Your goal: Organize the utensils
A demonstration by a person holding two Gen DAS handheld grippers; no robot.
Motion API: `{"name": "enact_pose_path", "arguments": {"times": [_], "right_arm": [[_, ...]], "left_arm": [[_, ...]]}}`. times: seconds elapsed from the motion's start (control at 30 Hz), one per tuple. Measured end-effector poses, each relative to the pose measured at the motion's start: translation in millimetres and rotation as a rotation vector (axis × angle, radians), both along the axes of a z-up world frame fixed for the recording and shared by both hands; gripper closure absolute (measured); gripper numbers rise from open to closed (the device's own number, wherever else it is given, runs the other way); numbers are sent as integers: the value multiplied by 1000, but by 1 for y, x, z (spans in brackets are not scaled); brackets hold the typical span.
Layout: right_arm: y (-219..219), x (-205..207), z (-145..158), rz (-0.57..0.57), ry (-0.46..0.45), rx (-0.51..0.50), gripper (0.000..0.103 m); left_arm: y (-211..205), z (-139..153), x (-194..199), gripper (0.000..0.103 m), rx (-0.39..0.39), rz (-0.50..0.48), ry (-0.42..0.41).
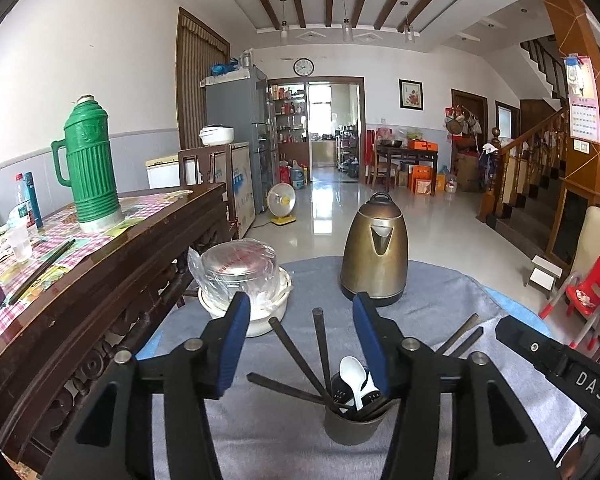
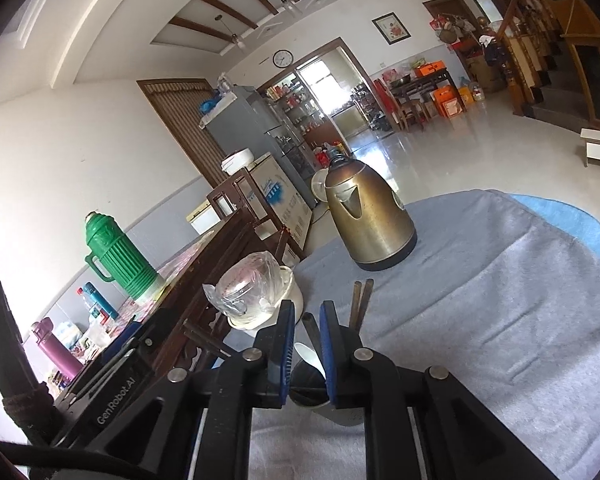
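A dark cup holder [image 1: 350,426] stands on the grey cloth in front of me. In it are a white spoon [image 1: 351,374] and several dark chopsticks [image 1: 320,344] that fan outward. A pair of them [image 1: 462,332] leans to the right. My left gripper [image 1: 300,300] hangs just above the cup, open wide, with the chopstick tops between its blue pads but untouched. In the right wrist view my right gripper [image 2: 307,306] is over the same cup [image 2: 312,390], jaws a narrow gap apart. One chopstick [image 2: 310,330] and the spoon [image 2: 308,356] show in that gap; no pad visibly presses on them.
A brass kettle [image 1: 374,256] stands further back on the cloth-covered table [image 1: 472,292]. A white bowl [image 1: 256,316] holding plastic-wrapped dishes is at the back left. To the left is a dark wooden table [image 1: 112,276] bearing a green thermos [image 1: 90,168]. A red chair [image 1: 590,284] is at the right.
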State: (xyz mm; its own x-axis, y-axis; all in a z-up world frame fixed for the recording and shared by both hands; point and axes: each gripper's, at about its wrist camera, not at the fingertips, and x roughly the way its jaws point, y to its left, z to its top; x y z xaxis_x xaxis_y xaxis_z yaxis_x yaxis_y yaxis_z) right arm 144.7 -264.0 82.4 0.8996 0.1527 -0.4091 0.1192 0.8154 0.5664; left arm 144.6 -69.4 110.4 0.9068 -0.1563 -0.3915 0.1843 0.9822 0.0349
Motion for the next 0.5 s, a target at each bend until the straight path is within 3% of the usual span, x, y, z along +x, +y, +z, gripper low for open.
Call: {"name": "enact_pose_path", "arguments": {"times": [0.27,0.33,0.37,0.4,0.43,0.5], "right_arm": [[3,-20,4,4,36,-33,87],[3,-26,5,5,41,-37,78],[3,-30,5,6,42,-42,67],[3,-34,6,5,42,-50,49],[4,-39,6,2,37,-57,40],[7,-51,9,-16,15,-84,37]], "left_arm": [[8,10,-30,24,15,-2,-22],[10,12,-38,21,26,-1,-27],[12,12,-44,21,33,2,-31],[13,12,-48,18,40,7,-30],[14,12,-51,16,47,11,-23],[17,12,-58,15,61,17,0]]}}
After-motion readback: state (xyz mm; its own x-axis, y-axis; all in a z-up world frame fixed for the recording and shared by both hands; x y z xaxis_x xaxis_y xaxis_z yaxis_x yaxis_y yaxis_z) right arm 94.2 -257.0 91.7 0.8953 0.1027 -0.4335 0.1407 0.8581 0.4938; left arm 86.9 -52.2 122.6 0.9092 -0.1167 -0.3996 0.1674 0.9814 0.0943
